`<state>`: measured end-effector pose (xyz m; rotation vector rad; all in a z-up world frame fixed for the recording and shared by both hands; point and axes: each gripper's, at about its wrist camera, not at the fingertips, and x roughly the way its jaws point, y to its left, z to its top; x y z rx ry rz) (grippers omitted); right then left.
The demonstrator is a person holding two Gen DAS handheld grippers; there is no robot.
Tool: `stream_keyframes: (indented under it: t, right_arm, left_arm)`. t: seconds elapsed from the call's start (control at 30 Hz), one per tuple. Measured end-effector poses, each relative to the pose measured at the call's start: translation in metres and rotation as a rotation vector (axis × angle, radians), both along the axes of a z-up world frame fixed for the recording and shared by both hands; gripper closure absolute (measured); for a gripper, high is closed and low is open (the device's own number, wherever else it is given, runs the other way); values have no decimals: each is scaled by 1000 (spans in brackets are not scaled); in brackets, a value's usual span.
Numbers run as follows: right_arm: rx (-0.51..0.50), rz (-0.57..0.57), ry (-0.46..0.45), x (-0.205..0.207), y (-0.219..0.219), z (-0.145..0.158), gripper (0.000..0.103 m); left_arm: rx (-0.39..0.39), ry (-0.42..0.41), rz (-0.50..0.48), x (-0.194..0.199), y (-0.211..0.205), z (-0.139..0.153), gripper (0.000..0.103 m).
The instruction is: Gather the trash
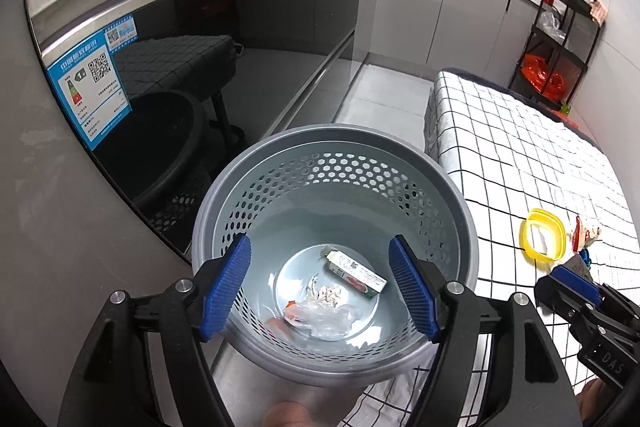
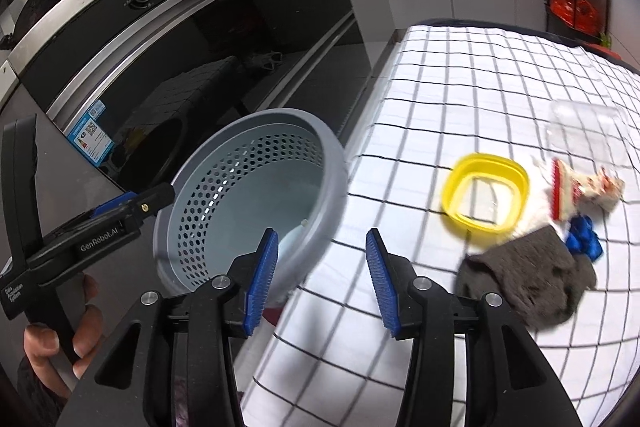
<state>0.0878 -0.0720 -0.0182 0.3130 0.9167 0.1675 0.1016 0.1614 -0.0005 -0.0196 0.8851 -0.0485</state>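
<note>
One perforated grey plastic bin (image 1: 336, 163) holds one carton (image 1: 356, 273); both the left gripper (image 1: 332, 291) and right gripper (image 2: 322, 283) gape empty (ribbed blue pads).

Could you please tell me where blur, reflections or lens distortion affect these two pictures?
Left wrist view: sharp; the dark oven door mirrors the bin and table, and edges curve. Right wrist view: motion blur smears the bin rim and yellow lid; grid lines bow.

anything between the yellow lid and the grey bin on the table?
Right wrist view: only bare checked cloth between the grey bin and the yellow lid. The wrapper, blue scrap and dark rag lie beyond the lid.
</note>
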Motion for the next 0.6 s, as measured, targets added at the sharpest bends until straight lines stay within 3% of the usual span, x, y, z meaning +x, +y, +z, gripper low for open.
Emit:
stream_keyframes:
  t: [0.6]
  right_arm:
    - [-40, -152, 3, -69, -97, 3, 53]
  left_arm:
    - [4, -46, -108, -31, -57, 0, 27]
